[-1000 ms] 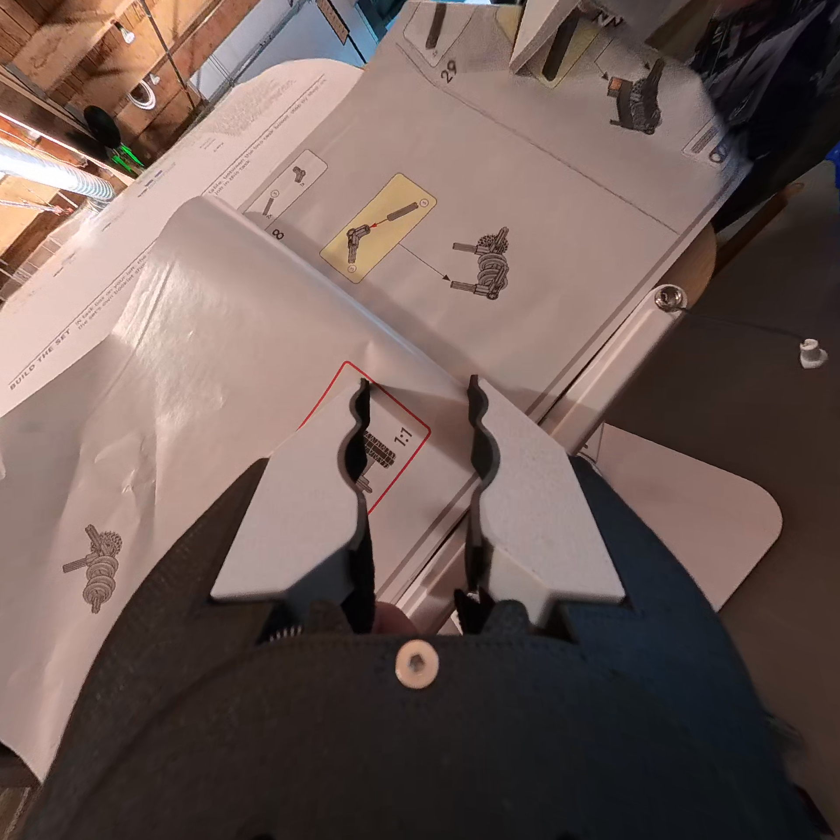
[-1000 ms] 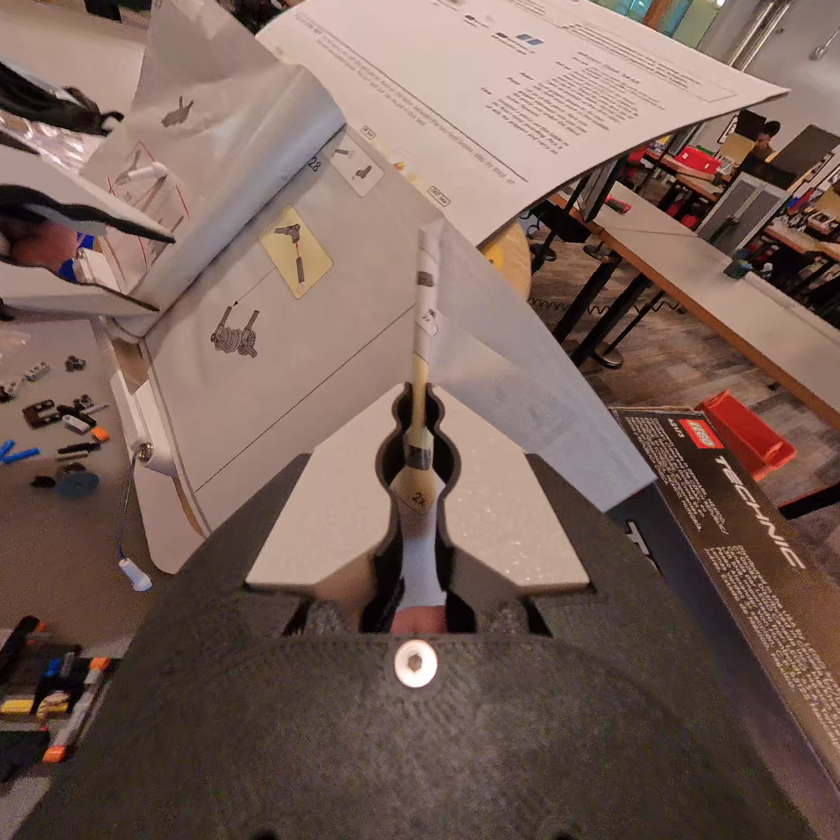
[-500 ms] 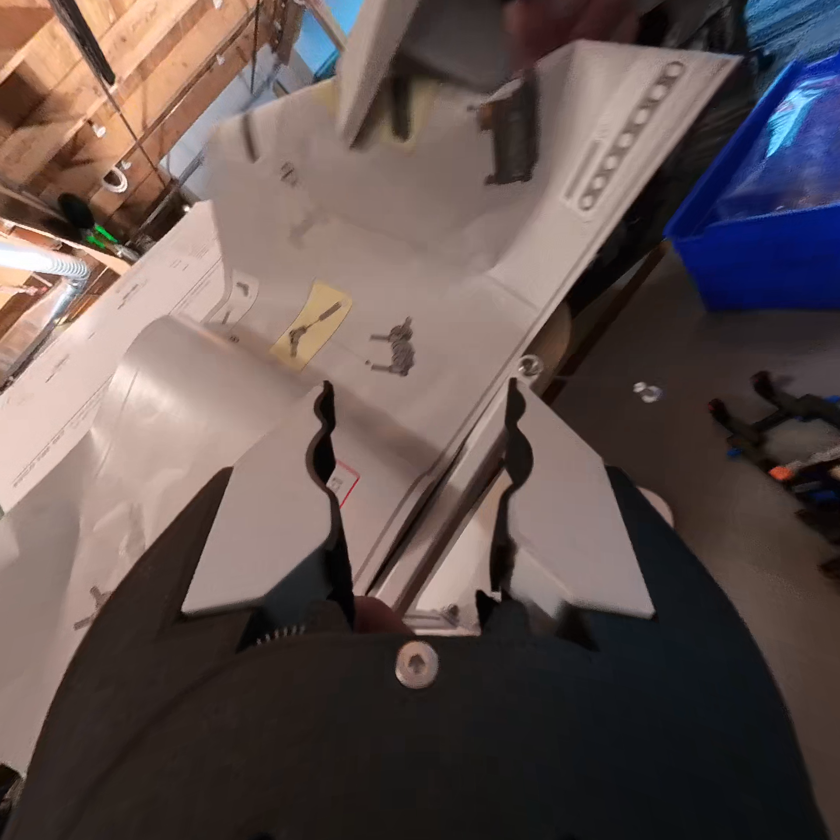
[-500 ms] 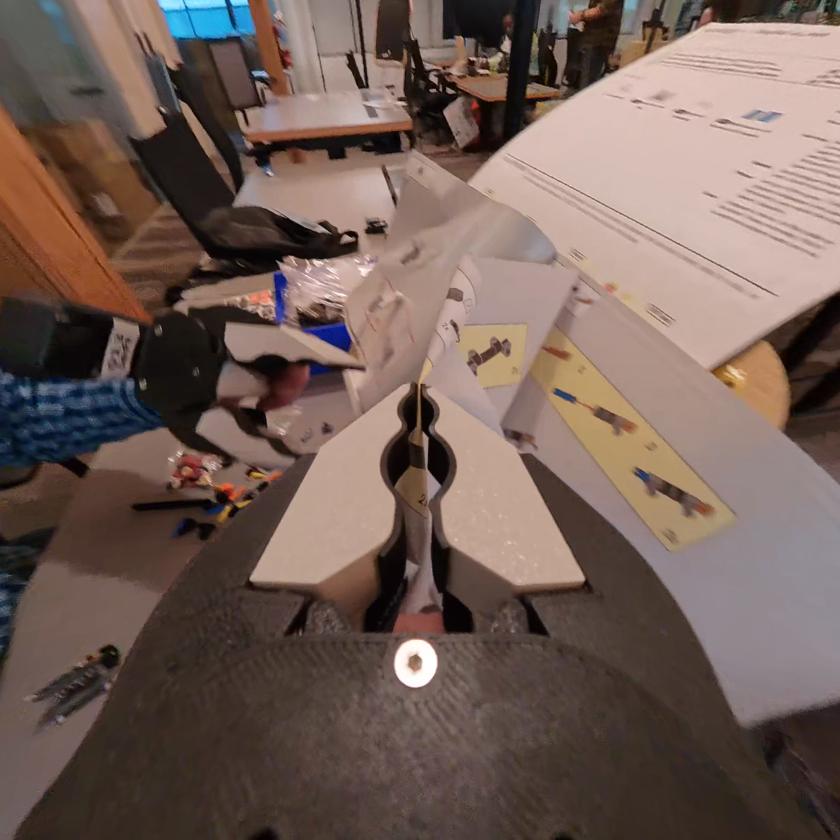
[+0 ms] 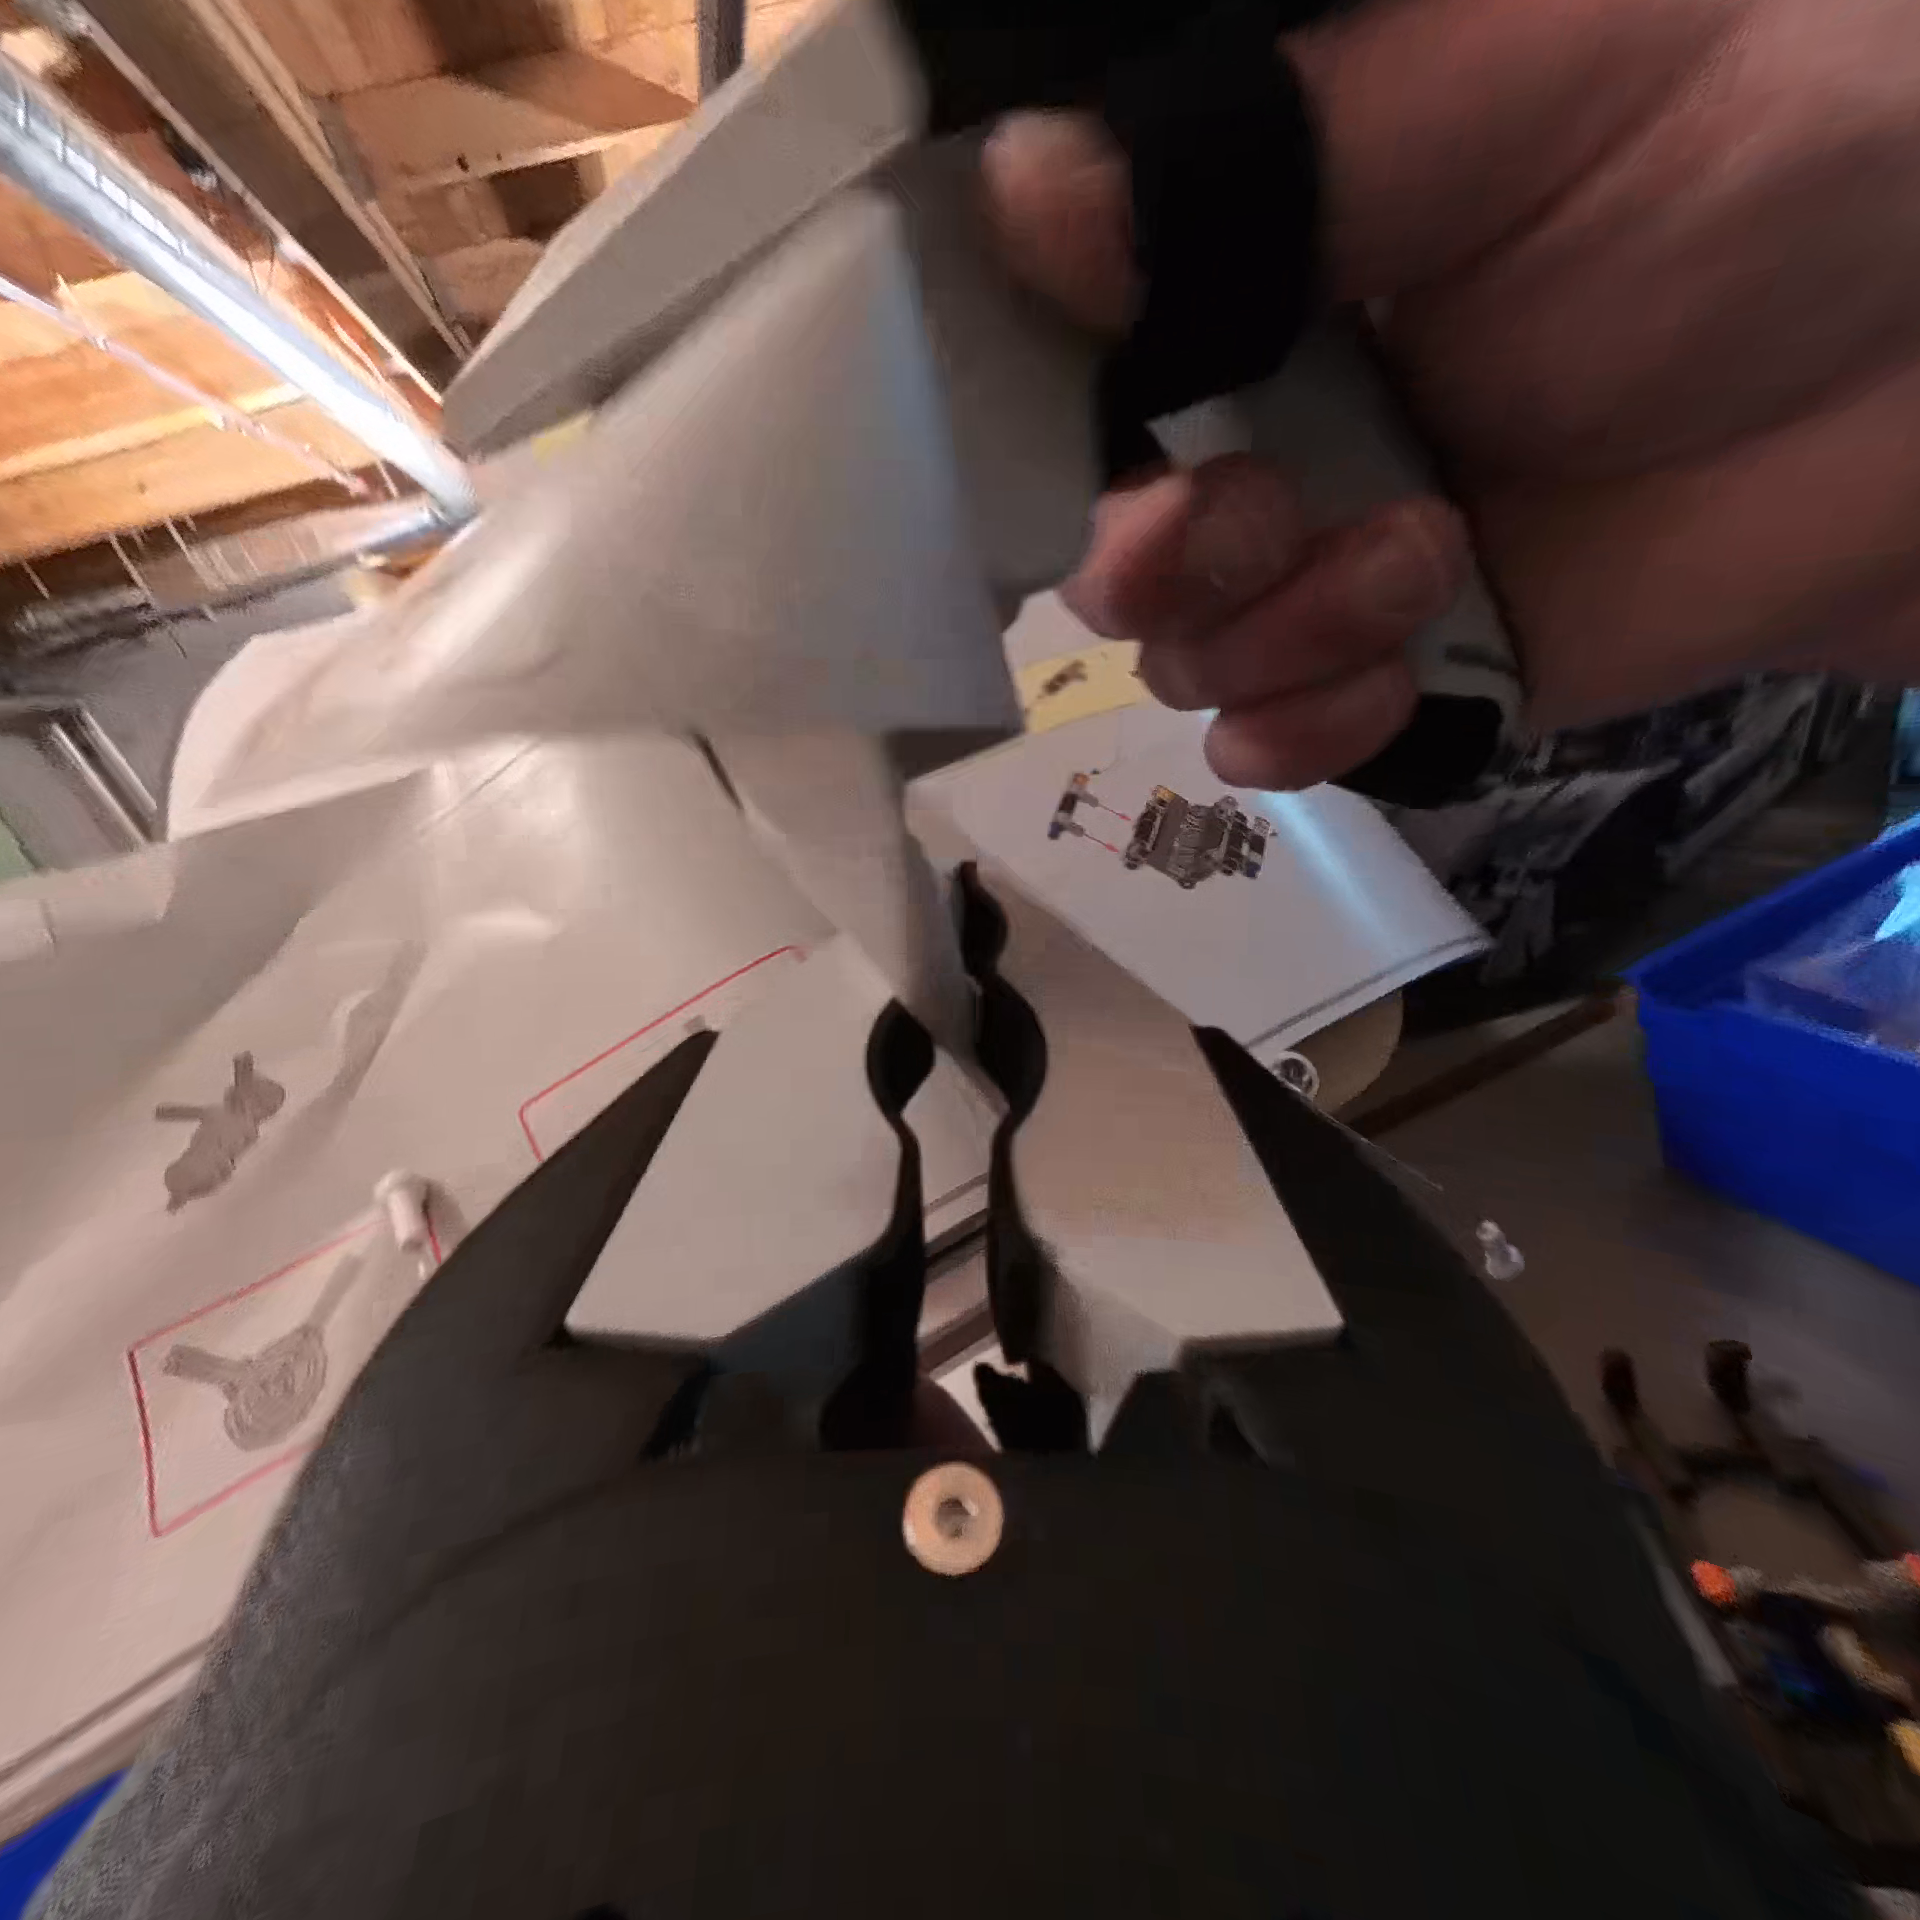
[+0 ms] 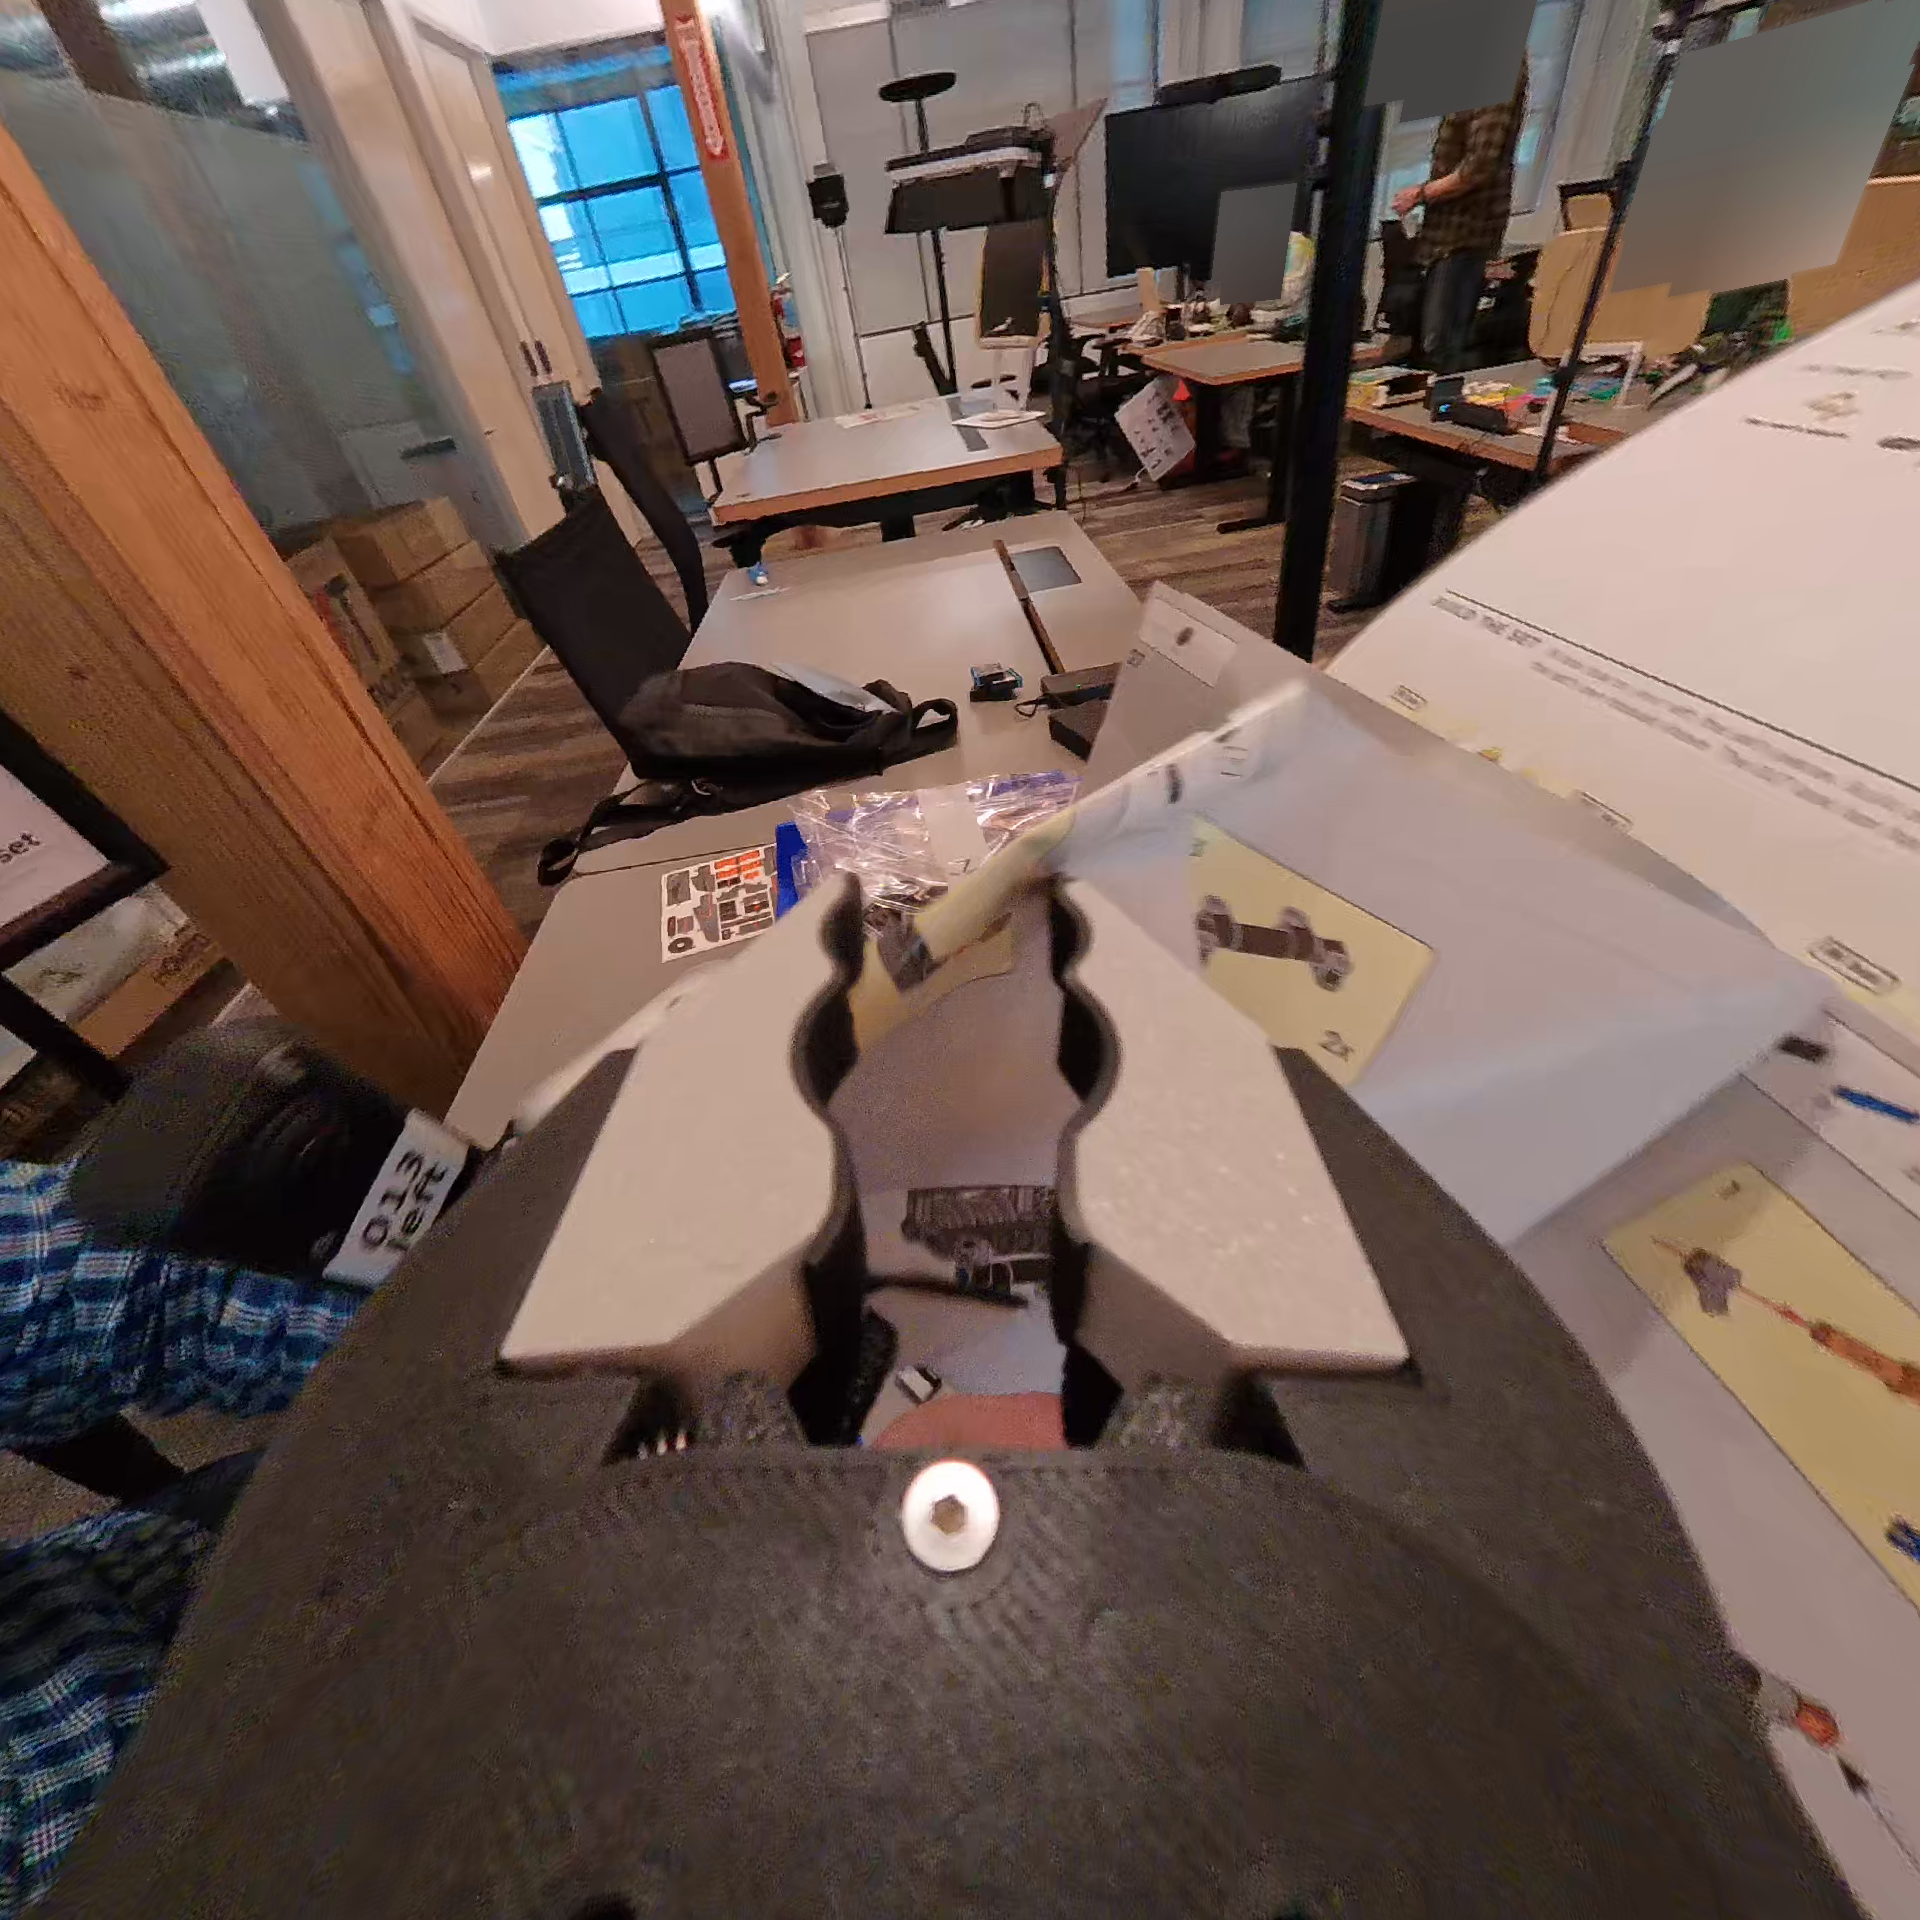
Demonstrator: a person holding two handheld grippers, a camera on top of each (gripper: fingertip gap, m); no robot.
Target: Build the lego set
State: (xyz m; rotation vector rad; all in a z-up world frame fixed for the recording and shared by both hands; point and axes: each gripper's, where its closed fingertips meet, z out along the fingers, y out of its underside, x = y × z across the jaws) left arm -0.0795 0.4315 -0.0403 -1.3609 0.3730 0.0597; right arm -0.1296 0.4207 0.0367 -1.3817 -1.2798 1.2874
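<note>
Lego instruction booklet [image 5: 468,987] pages are what both tools are working, not bricks. My left gripper [image 5: 940,997] has its jaws drawn narrow, with a page edge running down into the slim gap. The blur keeps me from telling whether it is actually pinched. My right gripper [image 6: 951,914] stands apart at a middling width, and the lifted page [image 6: 1507,831] only crosses its tips loosely.

The booklet lies open just beyond and to the right of the right gripper. A blue bin [image 5: 1787,1122] sits to the right in the left wrist view, and loose parts [image 5: 1766,1455] are scattered near it. Clear parts bags [image 6: 914,831] lie farther off.

My worry is the page. With the right jaws apart, it could flop back and lose the step. If the left jaws do bite the glossy sheet, any sideways pull may crease or tear it.
</note>
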